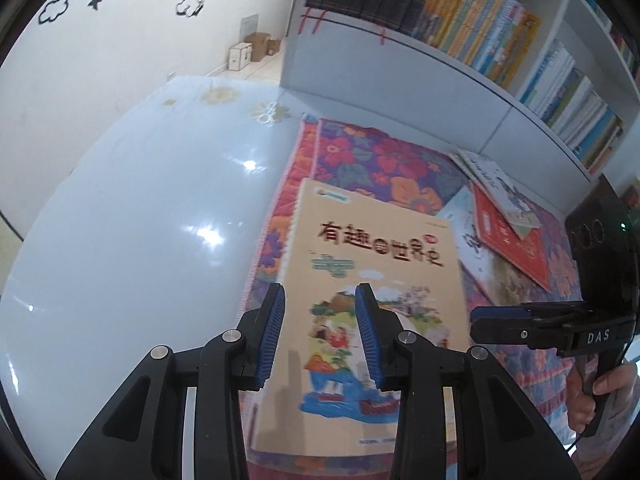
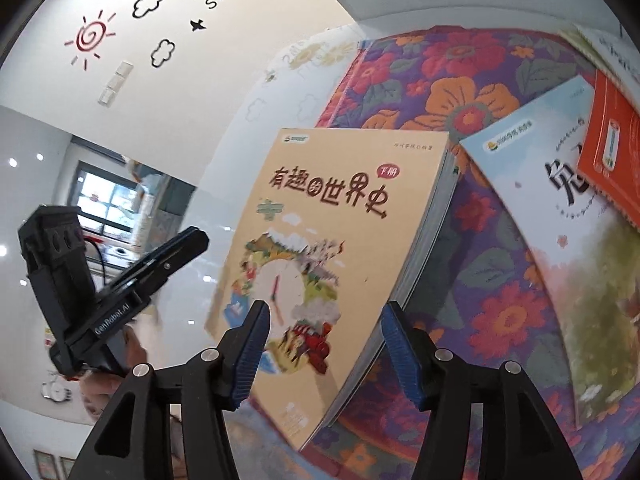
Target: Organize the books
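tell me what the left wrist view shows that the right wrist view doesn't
Only the left wrist view shows the bookshelf packed with upright books, and cardboard boxes on the floor by the wall.

Only the right wrist view shows the red sun decal, the wall switches and a window reflected in the glossy table.

Both show the beige picture book on the floral cloth, the orange book, and the other hand-held gripper.

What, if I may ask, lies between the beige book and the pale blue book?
Only bare floral quilt, between beige book and pale blue book; the right wrist view shows it.
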`<action>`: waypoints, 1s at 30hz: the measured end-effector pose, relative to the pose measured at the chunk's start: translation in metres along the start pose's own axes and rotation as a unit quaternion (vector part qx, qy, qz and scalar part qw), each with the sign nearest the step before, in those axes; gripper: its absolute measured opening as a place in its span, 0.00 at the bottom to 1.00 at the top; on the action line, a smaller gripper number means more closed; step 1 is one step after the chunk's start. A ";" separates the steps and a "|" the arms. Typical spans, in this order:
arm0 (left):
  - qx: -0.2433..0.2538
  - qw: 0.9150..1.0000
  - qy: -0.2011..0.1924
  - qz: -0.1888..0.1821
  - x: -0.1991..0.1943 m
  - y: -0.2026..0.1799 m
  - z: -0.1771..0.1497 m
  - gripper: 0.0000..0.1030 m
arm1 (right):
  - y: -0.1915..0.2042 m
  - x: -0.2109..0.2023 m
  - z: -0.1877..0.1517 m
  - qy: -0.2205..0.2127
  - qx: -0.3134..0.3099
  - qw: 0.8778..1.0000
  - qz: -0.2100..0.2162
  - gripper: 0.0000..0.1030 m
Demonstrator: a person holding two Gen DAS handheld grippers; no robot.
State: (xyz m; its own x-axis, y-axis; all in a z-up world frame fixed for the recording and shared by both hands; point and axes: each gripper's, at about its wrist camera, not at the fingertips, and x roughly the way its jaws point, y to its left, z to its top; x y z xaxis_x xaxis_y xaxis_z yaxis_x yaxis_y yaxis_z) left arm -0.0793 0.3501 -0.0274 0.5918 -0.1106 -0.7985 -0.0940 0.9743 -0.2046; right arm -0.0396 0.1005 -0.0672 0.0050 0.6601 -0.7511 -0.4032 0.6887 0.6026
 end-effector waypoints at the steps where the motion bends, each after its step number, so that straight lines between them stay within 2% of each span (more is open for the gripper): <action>1: 0.003 1.000 -0.001 0.000 -0.001 -0.004 0.000 0.33 | -0.002 -0.004 -0.002 -0.003 0.003 1.000 0.006 0.56; 10: 0.038 0.999 -0.006 -0.020 -0.004 -0.061 0.002 0.33 | -0.022 -0.052 -0.015 -0.046 0.011 0.999 -0.015 0.56; 18: 0.061 0.997 0.002 -0.047 0.021 -0.133 0.014 0.33 | -0.077 -0.106 -0.024 -0.090 0.053 0.994 -0.027 0.56; 25: 0.060 0.994 -0.013 -0.086 0.045 -0.213 0.043 0.33 | -0.130 -0.170 -0.022 -0.141 0.088 0.985 -0.039 0.56; 30: 0.045 0.995 -0.008 -0.091 0.085 -0.260 0.056 0.33 | -0.167 -0.228 -0.014 -0.215 0.102 0.970 -0.044 0.56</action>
State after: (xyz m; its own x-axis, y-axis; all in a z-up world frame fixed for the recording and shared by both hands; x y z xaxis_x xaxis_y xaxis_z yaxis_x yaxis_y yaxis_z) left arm 0.0407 0.0987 -0.0102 0.6050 -0.2841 -0.7438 0.0873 0.9522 -0.2928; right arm 0.0138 -0.1693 -0.0010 0.4298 0.6305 -0.6463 -0.1945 0.7637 0.6156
